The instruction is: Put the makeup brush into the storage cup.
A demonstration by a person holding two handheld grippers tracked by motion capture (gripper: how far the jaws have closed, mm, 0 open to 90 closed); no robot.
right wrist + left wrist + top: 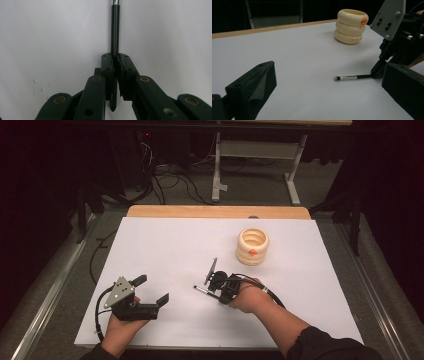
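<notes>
A slim black makeup brush (353, 77) is lying flat on the white surface (165, 250), well in front of the cream ringed holder (252, 246) and to its left in the high view, with its pale tip pointing away from the right tongs (115, 62), which are pinching its black handle tight between their pads. The left tongs (152, 289) are hovering farther to the left of the holder, spread wide and gripping nothing, while a person's hands are holding both tools low over the surface.
</notes>
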